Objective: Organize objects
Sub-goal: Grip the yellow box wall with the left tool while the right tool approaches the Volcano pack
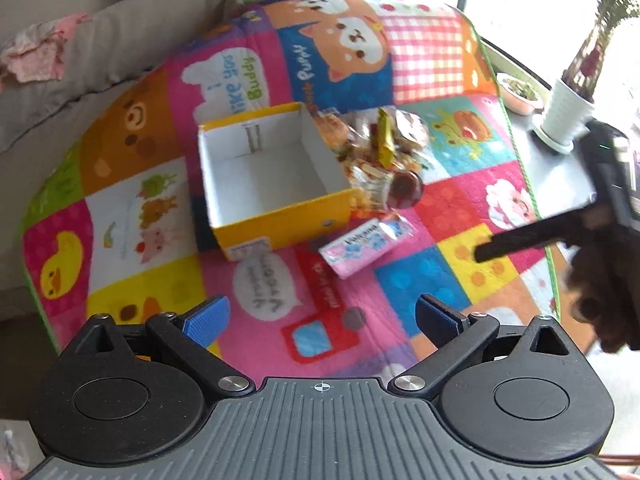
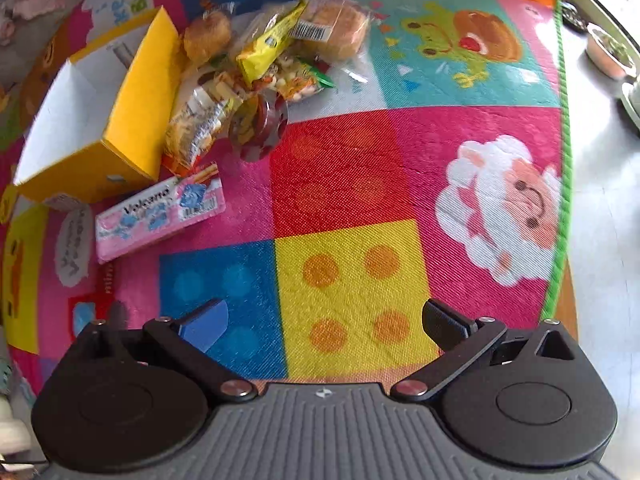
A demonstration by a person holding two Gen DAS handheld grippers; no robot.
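Note:
An empty yellow box (image 1: 276, 176) (image 2: 120, 108) with a white inside sits on the colourful patchwork mat (image 1: 400, 280) (image 2: 348, 184). Right of it lies a heap of wrapped snacks (image 1: 380, 148) (image 2: 260, 64), with a round red-lidded cup (image 1: 406, 190) (image 2: 260, 124) at its near edge. A pink snack pack (image 1: 366, 246) (image 2: 158, 216) lies flat in front of the box. My left gripper (image 1: 322, 314) hovers open and empty, short of the box. My right gripper (image 2: 326, 320) is open and empty over the yellow dotted square; one of its fingers (image 1: 520, 242) pokes in at the right of the left wrist view.
Beige cushions (image 1: 100, 52) rise behind and left of the mat. A grey surface right of the mat carries a white plant pot (image 1: 566, 114) and a small bowl (image 1: 520, 94) (image 2: 610, 52). A hand (image 1: 600, 300) holds the right tool.

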